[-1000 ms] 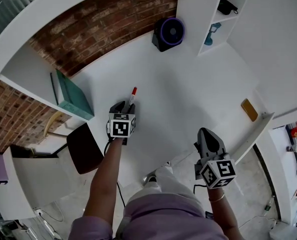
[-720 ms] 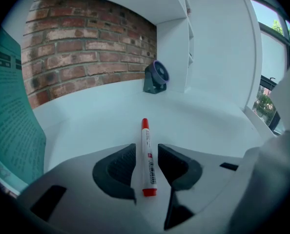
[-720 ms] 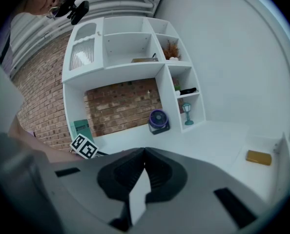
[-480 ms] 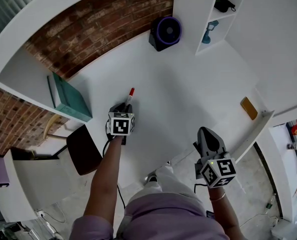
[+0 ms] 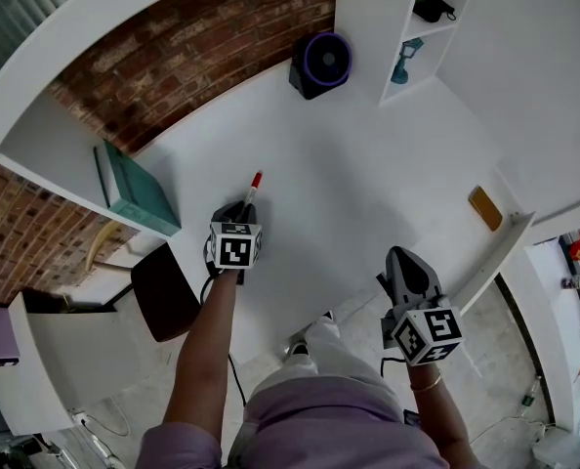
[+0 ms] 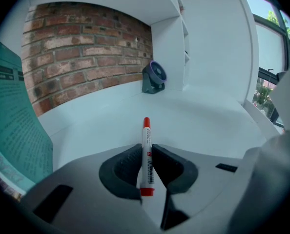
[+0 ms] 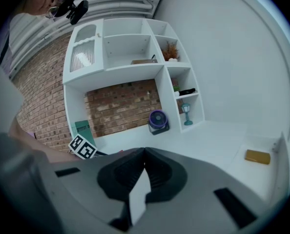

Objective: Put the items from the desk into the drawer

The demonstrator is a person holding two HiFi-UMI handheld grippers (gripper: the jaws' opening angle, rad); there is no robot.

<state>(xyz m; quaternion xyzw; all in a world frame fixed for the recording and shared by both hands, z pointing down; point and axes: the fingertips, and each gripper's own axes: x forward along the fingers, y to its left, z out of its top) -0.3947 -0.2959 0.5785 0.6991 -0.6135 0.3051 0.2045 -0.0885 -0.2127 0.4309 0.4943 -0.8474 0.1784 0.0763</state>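
Toward the nine o'clock side of the white counter [image 5: 368,164] in the head view, the left claw [image 5: 243,206] had just been closing. Its pads now pressed on the barrel of a red-capped marker [image 5: 252,190], whose cap pointed to one o'clock, toward the purple fan [image 5: 321,63] at twelve. At five o'clock the right claw [image 5: 404,262] hung by the counter's near edge with its jaws together and nothing between them, and a tan block [image 5: 486,210] lay well apart at its two o'clock.
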